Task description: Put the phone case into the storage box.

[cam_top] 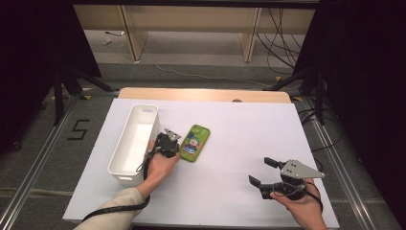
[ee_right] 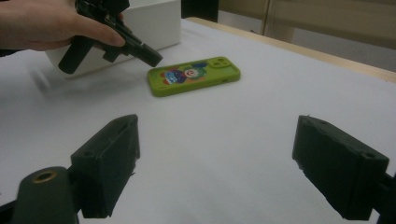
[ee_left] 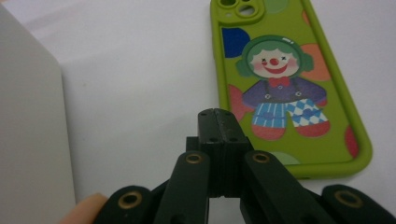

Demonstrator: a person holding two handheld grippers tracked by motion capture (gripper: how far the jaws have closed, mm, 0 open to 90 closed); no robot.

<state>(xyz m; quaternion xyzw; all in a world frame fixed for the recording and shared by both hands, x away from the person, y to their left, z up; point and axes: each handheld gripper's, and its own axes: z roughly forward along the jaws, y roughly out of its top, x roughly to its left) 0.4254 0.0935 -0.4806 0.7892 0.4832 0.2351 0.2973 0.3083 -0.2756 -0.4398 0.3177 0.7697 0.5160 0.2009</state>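
A phone in a green case with a cartoon clown lies flat on the white table cover, just right of a white bin. My left gripper is shut with nothing in it, and it points down at the cover in the gap between bin and phone. In the left gripper view its closed jaws sit just left of the phone's lower half, apart from it. My right gripper stands open and empty near the front right. In the right gripper view the phone lies farther off.
The long white bin is empty and stands lengthwise at the left side; its wall is close beside the left jaws. A bare wooden table edge shows at the back. Cables lie on the floor beyond.
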